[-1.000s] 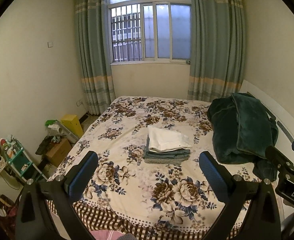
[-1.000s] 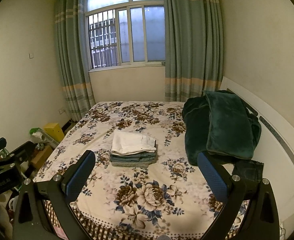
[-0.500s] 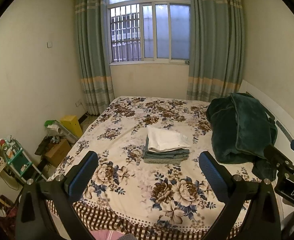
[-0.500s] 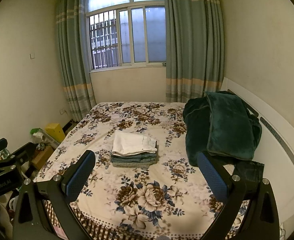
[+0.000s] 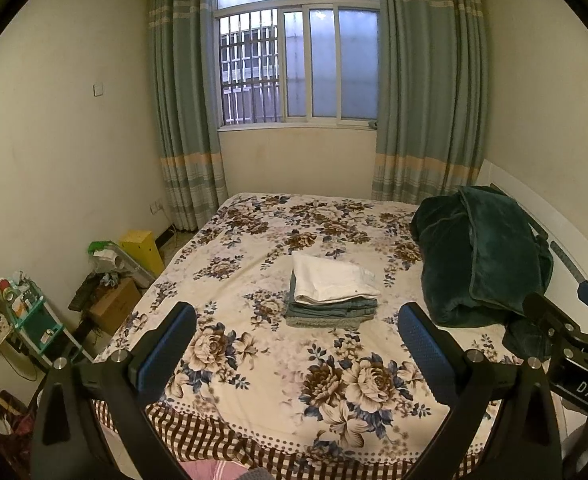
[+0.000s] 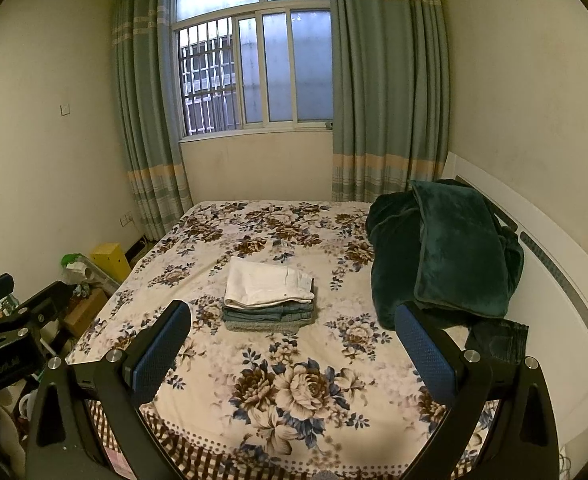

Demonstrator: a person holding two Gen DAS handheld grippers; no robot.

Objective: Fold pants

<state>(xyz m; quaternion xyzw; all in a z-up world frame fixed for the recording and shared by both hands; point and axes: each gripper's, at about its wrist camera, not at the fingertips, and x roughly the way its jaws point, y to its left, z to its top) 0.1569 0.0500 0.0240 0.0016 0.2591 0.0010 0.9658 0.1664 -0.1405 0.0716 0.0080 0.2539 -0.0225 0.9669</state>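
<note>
Dark jeans (image 6: 498, 340) lie unfolded (right view only).

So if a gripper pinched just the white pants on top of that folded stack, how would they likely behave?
The white pants would probably go floppy: they are soft cloth, their folded layers showing at the edge. Pinched at one corner, the fold would likely fall open. They look light, and the stack of folded pants underneath might shift, since nothing pins it to the floral bedspread.

one bed (image 5: 253, 360), one stack of folded pants (image 5: 332, 294), one green blanket (image 5: 482, 256), two curtains (image 5: 185, 120).
</note>
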